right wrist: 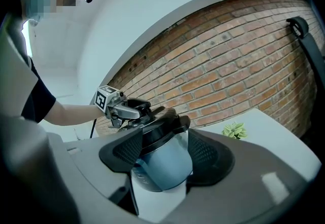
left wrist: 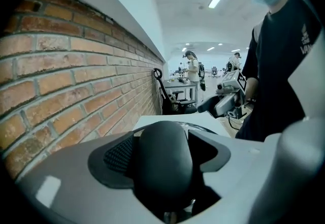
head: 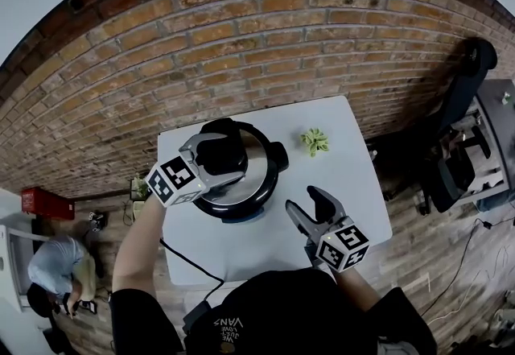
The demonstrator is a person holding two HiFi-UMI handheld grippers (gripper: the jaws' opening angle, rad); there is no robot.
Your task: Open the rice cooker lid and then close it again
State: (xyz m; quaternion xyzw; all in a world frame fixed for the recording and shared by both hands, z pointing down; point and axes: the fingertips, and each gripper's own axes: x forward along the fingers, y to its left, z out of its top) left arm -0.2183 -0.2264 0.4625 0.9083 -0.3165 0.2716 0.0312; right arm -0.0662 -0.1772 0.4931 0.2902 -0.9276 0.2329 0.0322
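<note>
The rice cooker (head: 251, 199) stands on the white table (head: 346, 176), its black lid (head: 265, 154) down inside a chrome ring. My left gripper (head: 217, 158) reaches over the lid, its open jaws either side of the black lid handle (left wrist: 162, 159); a gap shows on the handle's right side. In the right gripper view the blue-grey cooker body (right wrist: 165, 164) sits a short way ahead, with the left gripper (right wrist: 127, 110) on top of it. My right gripper (head: 303, 202) hovers open over the table to the cooker's right, with nothing in it.
A small green plant (head: 315, 140) lies on the table behind and to the right of the cooker. A black power cord (head: 189, 261) runs off the front edge. A brick wall (head: 241, 39) is close behind. A person (head: 56, 265) crouches at lower left.
</note>
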